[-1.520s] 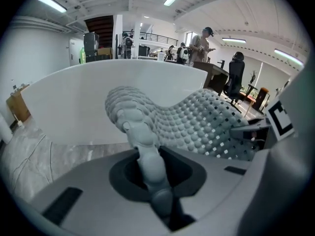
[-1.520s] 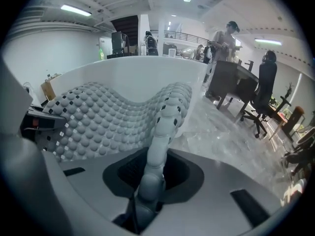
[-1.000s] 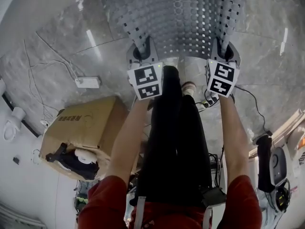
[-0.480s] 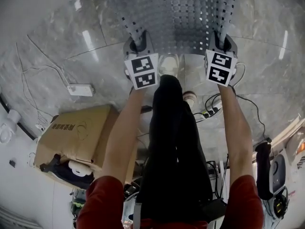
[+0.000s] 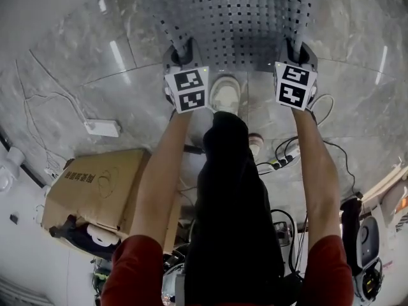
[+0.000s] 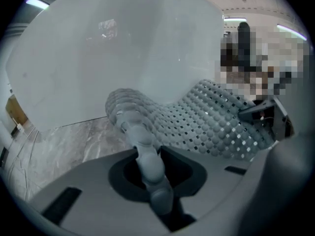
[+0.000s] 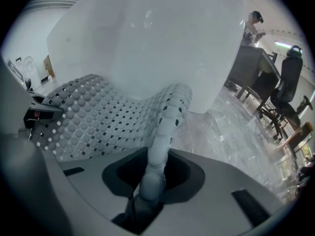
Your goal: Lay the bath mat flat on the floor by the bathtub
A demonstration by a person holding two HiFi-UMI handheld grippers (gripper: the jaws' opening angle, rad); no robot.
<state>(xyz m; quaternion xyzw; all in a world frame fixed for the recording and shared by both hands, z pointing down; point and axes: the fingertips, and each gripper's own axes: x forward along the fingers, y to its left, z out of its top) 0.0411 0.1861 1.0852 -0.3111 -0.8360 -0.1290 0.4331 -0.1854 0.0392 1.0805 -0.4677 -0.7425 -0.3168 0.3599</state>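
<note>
A grey bath mat (image 5: 239, 24) with rows of bumps and small holes hangs stretched between both grippers above the marble floor. My left gripper (image 5: 180, 55) is shut on the mat's near left corner (image 6: 142, 146), which folds up between its jaws. My right gripper (image 5: 298, 51) is shut on the near right corner (image 7: 157, 151) in the same way. The mat (image 6: 206, 122) sags between them and runs toward the white bathtub wall (image 6: 123, 48), which also fills the right gripper view as the bathtub (image 7: 162, 38).
A cardboard box (image 5: 102, 187) stands at the left by my leg. A white power strip (image 5: 102, 128) with thin cables lies on the floor at the left. More cables and a socket strip (image 5: 284, 158) lie at the right. My white shoe (image 5: 224, 94) is just behind the mat's edge. Office chairs (image 7: 280, 97) stand at the far right.
Both grippers have moved forward and up in the head view, carrying the mat away from my body. The white shoe has come into view below the mat's edge.
</note>
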